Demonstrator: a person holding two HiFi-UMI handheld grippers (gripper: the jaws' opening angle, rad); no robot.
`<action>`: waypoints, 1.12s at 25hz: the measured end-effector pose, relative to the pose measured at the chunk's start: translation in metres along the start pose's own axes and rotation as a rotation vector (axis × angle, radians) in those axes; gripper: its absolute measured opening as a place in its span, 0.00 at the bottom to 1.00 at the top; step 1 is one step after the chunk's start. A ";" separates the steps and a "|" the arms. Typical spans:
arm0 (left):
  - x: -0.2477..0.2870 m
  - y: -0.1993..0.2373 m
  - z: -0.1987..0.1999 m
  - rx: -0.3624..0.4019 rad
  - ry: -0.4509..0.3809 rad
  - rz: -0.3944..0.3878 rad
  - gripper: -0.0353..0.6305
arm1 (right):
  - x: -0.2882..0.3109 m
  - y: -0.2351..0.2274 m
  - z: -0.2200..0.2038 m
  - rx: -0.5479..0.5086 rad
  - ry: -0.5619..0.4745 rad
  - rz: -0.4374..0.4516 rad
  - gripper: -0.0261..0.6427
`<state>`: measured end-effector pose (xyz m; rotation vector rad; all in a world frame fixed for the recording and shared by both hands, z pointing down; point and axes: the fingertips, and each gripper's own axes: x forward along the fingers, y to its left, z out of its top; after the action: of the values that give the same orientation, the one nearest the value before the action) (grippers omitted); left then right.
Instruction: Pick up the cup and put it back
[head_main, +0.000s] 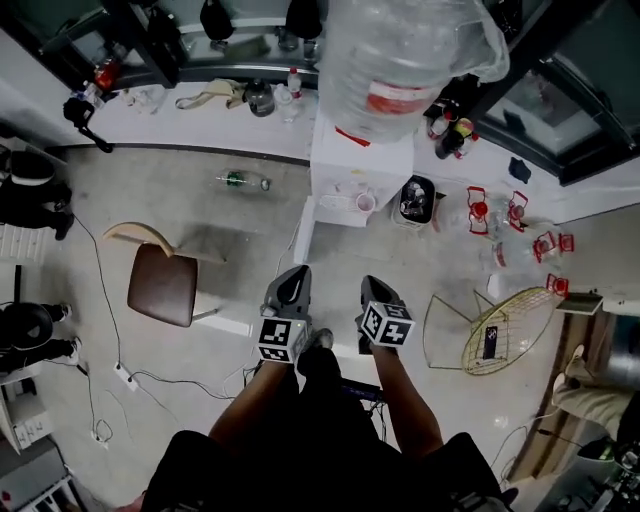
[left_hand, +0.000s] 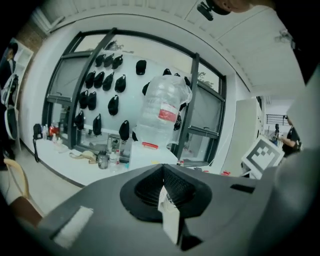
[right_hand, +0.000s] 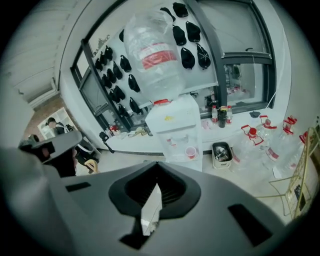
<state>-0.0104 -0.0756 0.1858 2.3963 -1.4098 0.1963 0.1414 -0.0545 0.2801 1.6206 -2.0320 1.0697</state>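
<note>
Both pressed together, empty: left gripper (head_main: 288, 288), right gripper (head_main: 376, 292), nothing to hold yet; cup (head_main: 366, 203) parked on dispenser (head_main: 360, 160) front ledge under taps, prob. for filling.

the water bottle (head_main: 400, 60) is cut off by the head view's top edge, and the print on its red label (head_main: 395, 100) is too small to be read. the cup (right_hand: 190, 152) is shown small on the water dispenser's (left_hand: 145, 155) tray in the right gripper view. in the left gripper view it is hidden, with the dispenser's lower half, behind the left gripper (left_hand: 165, 195). what lies in the bin (head_main: 417, 181) cannot be made out. a person (head_main: 30, 330) is cut by the head view's left edge.
</note>
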 end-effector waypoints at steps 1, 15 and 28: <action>-0.007 -0.003 0.005 0.016 -0.004 0.000 0.06 | -0.013 0.007 0.007 -0.009 -0.021 0.005 0.03; -0.108 -0.018 0.132 0.164 -0.147 -0.104 0.06 | -0.174 0.110 0.101 -0.085 -0.383 -0.007 0.03; -0.135 -0.024 0.150 0.184 -0.203 -0.169 0.06 | -0.205 0.130 0.107 -0.139 -0.483 -0.040 0.03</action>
<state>-0.0656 -0.0096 0.0012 2.7388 -1.3135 0.0411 0.1016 0.0186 0.0280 1.9759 -2.2868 0.5385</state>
